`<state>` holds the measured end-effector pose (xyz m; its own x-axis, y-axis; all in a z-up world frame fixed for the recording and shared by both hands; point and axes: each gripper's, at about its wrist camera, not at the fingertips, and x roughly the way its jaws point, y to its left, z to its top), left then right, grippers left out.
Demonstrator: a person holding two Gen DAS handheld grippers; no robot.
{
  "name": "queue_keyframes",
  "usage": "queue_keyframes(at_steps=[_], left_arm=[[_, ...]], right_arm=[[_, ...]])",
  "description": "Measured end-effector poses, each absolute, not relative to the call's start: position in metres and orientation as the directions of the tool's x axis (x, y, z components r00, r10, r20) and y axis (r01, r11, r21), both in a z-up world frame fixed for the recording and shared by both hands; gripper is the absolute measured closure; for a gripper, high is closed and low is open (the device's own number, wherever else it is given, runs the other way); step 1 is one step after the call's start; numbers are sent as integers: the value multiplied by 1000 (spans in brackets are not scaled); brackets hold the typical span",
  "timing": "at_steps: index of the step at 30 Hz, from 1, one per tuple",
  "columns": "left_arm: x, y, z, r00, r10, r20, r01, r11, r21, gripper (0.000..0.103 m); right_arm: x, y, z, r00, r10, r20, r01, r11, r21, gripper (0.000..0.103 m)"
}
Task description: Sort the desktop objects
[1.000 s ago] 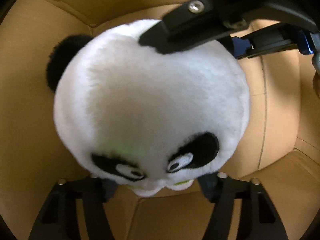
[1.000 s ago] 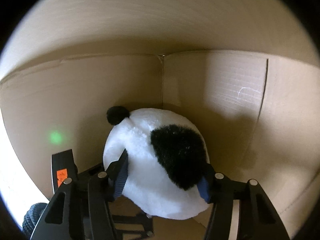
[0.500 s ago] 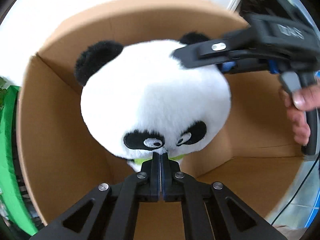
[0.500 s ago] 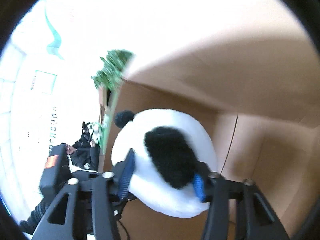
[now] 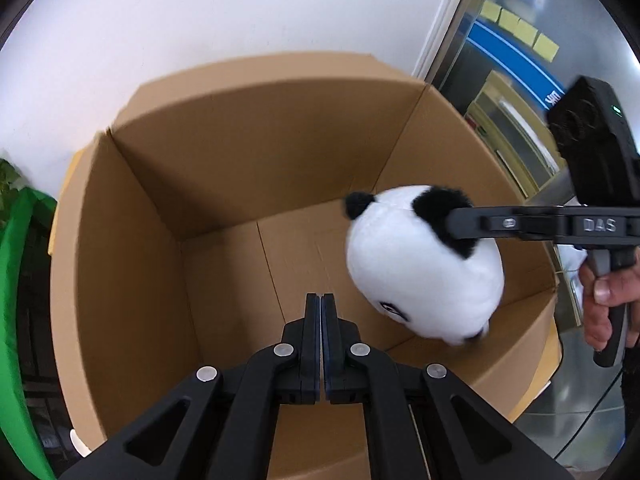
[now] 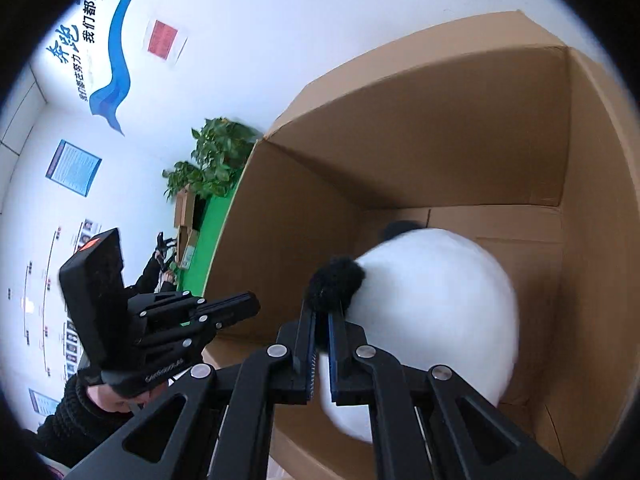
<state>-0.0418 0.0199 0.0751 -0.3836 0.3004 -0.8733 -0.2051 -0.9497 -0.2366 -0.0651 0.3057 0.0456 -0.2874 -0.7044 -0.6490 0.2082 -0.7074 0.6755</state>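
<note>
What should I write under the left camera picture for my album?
Right gripper pinches the panda by its ear inside the box; left gripper waits shut.

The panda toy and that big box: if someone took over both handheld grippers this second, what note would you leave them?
Left gripper: shut, empty, hanging above the open cardboard box.
Right gripper: fingers nearly closed, pinching the panda plush by one black ear.
Panda: hanging head-down inside the box, near its right wall; whether it touches the floor cannot be told. Nothing else shows in the box.
Done: panda brought into the box.
Left: probably lower it, open the right gripper, then pull both out. No other desk objects are in view.
</note>
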Motion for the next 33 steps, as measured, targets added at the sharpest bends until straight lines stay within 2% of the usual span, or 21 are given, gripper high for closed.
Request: queue_keyframes(at_steps=[4, 6, 8, 10, 11, 12, 13, 14, 18, 22, 26, 29, 33], left_arm=[[-43, 14, 83, -415, 321, -852, -218, -944, -249, 103], [-53, 12, 90, -444, 343, -828, -236, -936, -261, 103], [-66, 7, 92, -459, 352, -816, -248, -932, -263, 102], [-85, 3, 86, -438, 376, -817, -265, -922, -282, 91], [-101, 4, 77, -415, 378, -827, -276, -919, -282, 65], [-115, 4, 67, -393, 369, -842, -284, -920, -271, 31], [-126, 3, 55, -376, 326, -867, -282, -932, -229, 22], [-137, 2, 43, -359, 283, -889, -281, -942, -186, 17], [-177, -14, -8, -253, 200, -947, -252, -958, -135, 17], [-213, -45, -54, -201, 144, -969, -117, -986, -122, 17], [-239, -61, -88, -149, 166, -975, -24, -986, -165, 18], [-247, -56, -104, -125, 112, -986, -32, -994, -109, 18], [-256, -48, -127, -120, 60, -991, -78, -996, -50, 18]], right_arm=[[-55, 304, 68, -357, -739, -571, 281, -668, 689, 102], [-56, 300, 73, -360, -744, -564, 301, -664, 684, 102], [-65, 292, 69, -336, -702, -628, 302, -712, 634, 98], [-74, 272, 56, -279, -617, -736, 304, -784, 542, 93], [-80, 260, 46, -247, -580, -776, 306, -807, 505, 67], [-86, 253, 36, -212, -530, -821, 315, -832, 456, 29], [-90, 250, 26, -180, -488, -854, 329, -848, 415, 16], [-90, 251, 16, -154, -457, -876, 349, -855, 385, 16], [-121, 212, -24, -5, -417, -909, 466, -805, 367, 16], [-158, 185, -76, 90, -399, -913, 534, -755, 382, 16], [-207, 180, -118, 93, -512, -854, 385, -772, 505, 16], [-243, 183, -148, 68, -604, -794, 221, -767, 602, 16], [-265, 189, -182, 58, -654, -754, 170, -738, 653, 16]])
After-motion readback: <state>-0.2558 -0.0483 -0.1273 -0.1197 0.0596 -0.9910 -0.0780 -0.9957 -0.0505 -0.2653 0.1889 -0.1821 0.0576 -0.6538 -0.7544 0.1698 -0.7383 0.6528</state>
